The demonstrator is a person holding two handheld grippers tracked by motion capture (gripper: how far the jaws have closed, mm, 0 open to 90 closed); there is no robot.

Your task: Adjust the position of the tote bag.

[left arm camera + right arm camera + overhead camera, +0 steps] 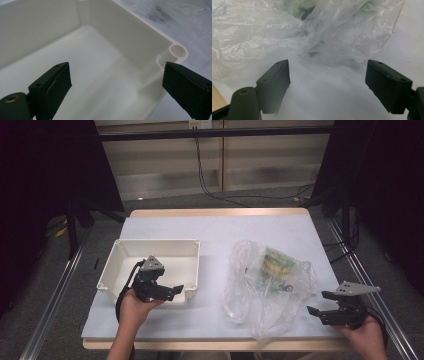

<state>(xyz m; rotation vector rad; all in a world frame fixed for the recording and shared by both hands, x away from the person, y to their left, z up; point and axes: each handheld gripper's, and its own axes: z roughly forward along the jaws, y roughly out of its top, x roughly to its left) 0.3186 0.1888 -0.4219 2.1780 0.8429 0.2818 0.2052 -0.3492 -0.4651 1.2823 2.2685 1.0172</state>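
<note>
A white plastic bin [189,254] sits on the left half of the table, and nothing lies on its floor [82,65]. My left gripper [176,291] hovers over the bin's near right corner, open, one jaw above the inside and the other past the rim by the corner post [178,51]. A crumpled clear plastic bag [270,285] with green and yellow items inside lies right of centre. My right gripper [316,304] stands open just right of the bag, pointing at its folds [317,32], with nothing between its jaws.
The table [215,227] has a pale sheet over a wooden top. Metal rails [367,280] run along both sides of it. Dark curtains and black cables [210,180] are behind the far edge.
</note>
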